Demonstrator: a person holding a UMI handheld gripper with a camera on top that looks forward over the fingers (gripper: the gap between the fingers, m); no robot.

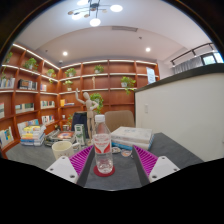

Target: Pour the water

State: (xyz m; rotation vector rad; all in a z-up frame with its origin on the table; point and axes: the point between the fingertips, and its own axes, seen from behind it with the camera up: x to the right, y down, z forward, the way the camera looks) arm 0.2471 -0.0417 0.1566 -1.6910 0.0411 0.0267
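- A white cup (62, 148) sits on the grey table (170, 150), left of the fingers.
- The gripper (105, 162) is closed tight on a clear water bottle (102, 143), and both pink pads (81, 160) press its sides.
- The bottle stands up straight.
- A white box (131, 137) sits on the right, further back.

Your tongs (104, 160) carry magenta pads (81, 158) with a ribbed, matt, rubbery look, set on smooth white plastic fingers. Between them you see a bottle (102, 143) of clear, glossy plastic with a red label. The bench (170, 150) looks grey and matt. A white cup (62, 148) beside it seems smooth. The shelves (30, 95) behind look like warm, polished wood.
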